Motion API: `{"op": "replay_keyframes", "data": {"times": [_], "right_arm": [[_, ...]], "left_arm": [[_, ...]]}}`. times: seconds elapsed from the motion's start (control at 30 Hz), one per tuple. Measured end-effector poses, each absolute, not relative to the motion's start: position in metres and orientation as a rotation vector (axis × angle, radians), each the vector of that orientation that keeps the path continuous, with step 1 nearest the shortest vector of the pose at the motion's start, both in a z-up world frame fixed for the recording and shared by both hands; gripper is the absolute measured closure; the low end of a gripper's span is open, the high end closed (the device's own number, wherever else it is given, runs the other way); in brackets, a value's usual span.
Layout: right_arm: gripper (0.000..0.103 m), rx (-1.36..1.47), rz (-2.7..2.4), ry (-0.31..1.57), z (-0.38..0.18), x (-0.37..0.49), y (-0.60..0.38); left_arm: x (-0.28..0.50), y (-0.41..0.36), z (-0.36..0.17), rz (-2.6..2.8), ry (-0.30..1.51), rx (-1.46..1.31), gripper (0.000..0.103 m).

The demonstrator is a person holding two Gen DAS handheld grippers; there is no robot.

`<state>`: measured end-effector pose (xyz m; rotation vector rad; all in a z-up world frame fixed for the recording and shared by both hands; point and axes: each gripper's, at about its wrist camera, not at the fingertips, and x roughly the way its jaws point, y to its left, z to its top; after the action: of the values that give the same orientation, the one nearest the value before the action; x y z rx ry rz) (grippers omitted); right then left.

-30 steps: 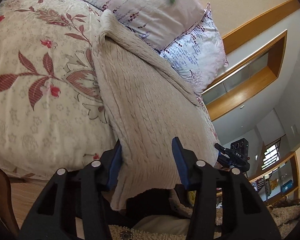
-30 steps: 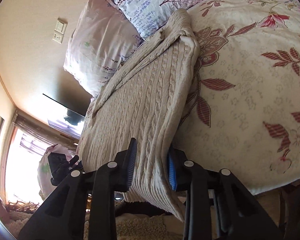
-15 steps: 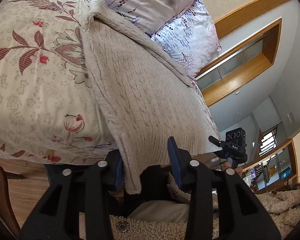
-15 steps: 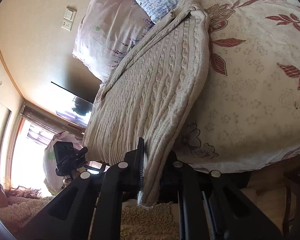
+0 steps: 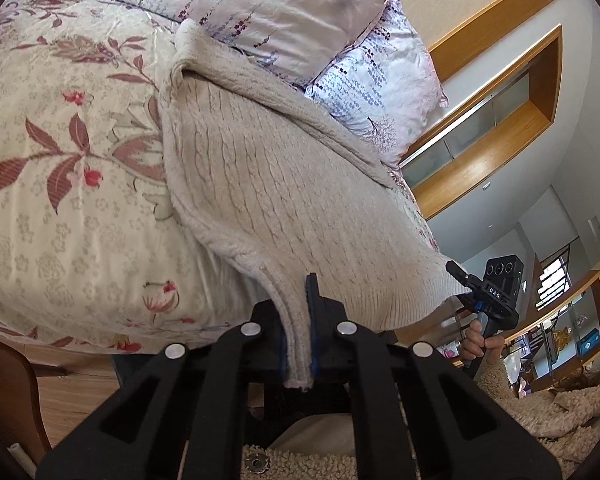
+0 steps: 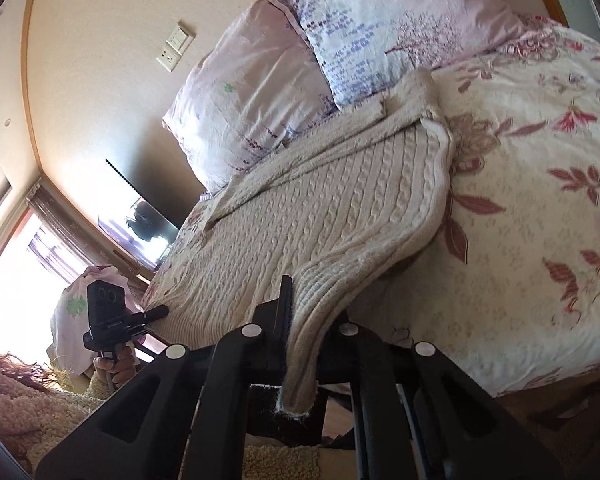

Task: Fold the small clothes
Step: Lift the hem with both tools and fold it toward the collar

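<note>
Two grippers pinch the near hem of one cream cable-knit sweater [image 5: 268,184], which lies lengthwise on the floral bedspread [image 5: 60,200] at frame centre. Lower centre of the left wrist view, the left gripper [image 5: 298,344] has just closed its jaws onto a hem corner. Lower centre of the right wrist view, the right gripper [image 6: 300,344] has likewise just clamped the other corner. Pillows [image 6: 380,32] sit above.

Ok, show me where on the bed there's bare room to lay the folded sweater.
Free: the floral duvet beside the knit sweater, down to the bed's near edge. Crowded: the head end, where the two pillows overlap and the sweater's top touches them. The strip on the sweater's other side is narrow.
</note>
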<state>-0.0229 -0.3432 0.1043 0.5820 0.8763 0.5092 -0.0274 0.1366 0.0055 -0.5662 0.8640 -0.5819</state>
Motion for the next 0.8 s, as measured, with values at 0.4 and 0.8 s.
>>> {"op": "replay_keyframes", "data": {"times": [0.4,0.8], "right_arm": [[0.096,0.352,0.373,0.607,0.159,0.013,-0.334],[0.096,0.300,0.308,0.555,0.168,0.064,-0.326]], "left_arm": [[0.034,0.158,0.073,-0.438,0.671,-0.491,0.097],[0.105,0.155,0.097,-0.367,0.631,-0.470,0.097]]}}
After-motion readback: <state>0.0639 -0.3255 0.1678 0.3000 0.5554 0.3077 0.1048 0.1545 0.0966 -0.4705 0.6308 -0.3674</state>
